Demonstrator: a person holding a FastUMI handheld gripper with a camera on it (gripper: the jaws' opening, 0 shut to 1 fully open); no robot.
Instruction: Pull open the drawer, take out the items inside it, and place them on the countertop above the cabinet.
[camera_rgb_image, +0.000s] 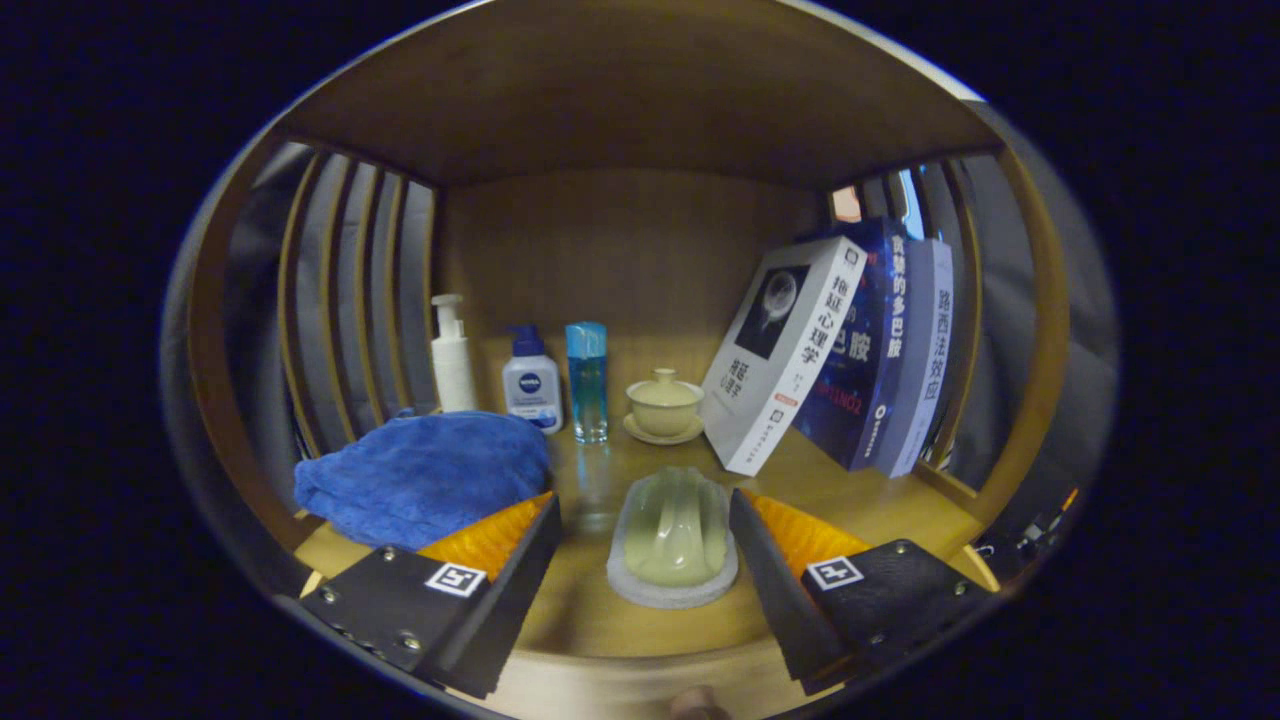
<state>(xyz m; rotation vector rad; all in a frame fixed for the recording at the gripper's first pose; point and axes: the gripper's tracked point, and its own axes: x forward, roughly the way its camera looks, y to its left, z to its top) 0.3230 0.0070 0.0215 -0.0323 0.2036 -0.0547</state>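
A pale green ridged item on a pale grey base (674, 540) lies on the wooden countertop (860, 505), between my two fingers. My gripper (645, 498) is open. The right finger (765, 560) stands close against the item's side, and a gap shows between the item and the left finger (525, 560). A crumpled blue cloth (425, 475) lies on the countertop just left of the left finger. At the very bottom, below the countertop's front edge, a small rounded knob (697, 705) shows partly.
Along the back wall stand a white pump bottle (452, 355), a white-and-blue bottle (531, 385), a clear blue bottle (587, 380) and a cream lidded cup on a saucer (664, 405). Three books (860, 340) lean at the right. Slatted wooden sides and a wooden top enclose the space.
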